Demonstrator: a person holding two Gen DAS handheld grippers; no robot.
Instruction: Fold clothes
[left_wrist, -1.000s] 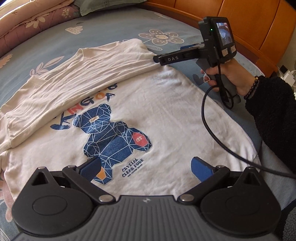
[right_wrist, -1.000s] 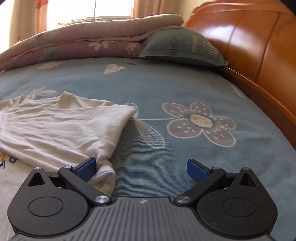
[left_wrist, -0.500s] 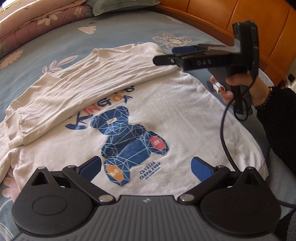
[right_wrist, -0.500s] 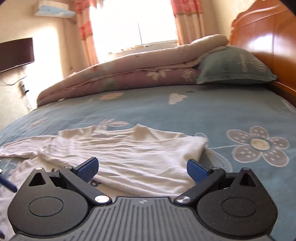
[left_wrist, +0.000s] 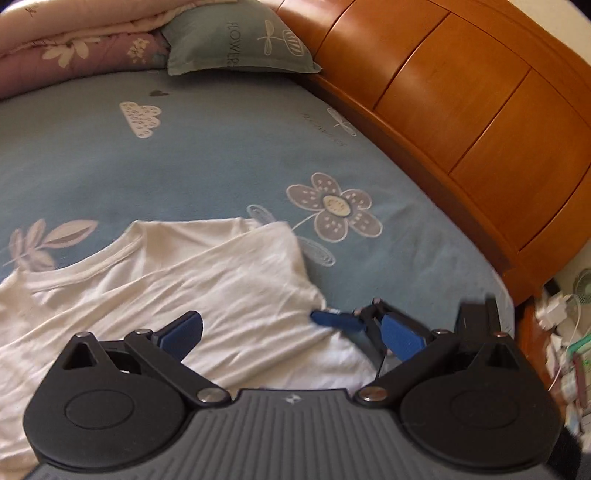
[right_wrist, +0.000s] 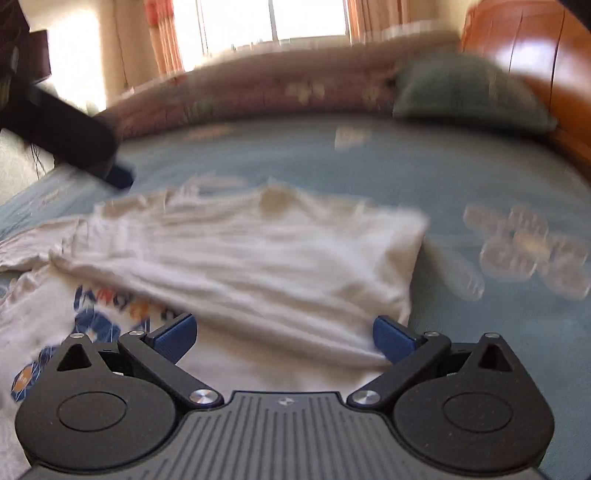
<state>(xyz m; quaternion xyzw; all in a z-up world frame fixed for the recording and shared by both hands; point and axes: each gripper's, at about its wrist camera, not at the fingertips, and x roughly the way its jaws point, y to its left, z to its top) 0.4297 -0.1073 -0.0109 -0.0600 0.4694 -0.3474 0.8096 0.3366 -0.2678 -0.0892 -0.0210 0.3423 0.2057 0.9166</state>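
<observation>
**Presently: white T-shirt spread on the bed, both tools spread wide and empty**

Presently we find the white T-shirt (left_wrist: 207, 280) lying on the blue flowered bed sheet (left_wrist: 184, 155), with one side panel folded over its front. In the right wrist view the folded panel (right_wrist: 258, 266) covers the upper part of the blue printed graphic (right_wrist: 99, 317), of which only a strip shows at lower left. That view is blurred, so finer detail of the print cannot be read.

The left gripper (left_wrist: 291, 334) is held low over the garment near its right edge. Its fingers (left_wrist: 181, 330) stand wide apart and grip nothing; cloth is visible between them.

The right gripper (right_wrist: 282, 338) is likewise held just above the shirt, close to the edge of the folded panel. Its fingers (right_wrist: 173, 336) are fully spread and hold nothing. In the left wrist view we see the same tool from the side, its blue tip (left_wrist: 334, 319) right at the shirt's edge; we cannot tell whether it touches the cloth.

A green pillow (left_wrist: 236, 37) and a rolled floral quilt (left_wrist: 74, 44) lie at the far end of the bed. The wooden headboard (left_wrist: 461, 92) runs along the right side. A dark object (right_wrist: 62, 125) crosses the upper left of the right wrist view, too blurred to identify.
</observation>
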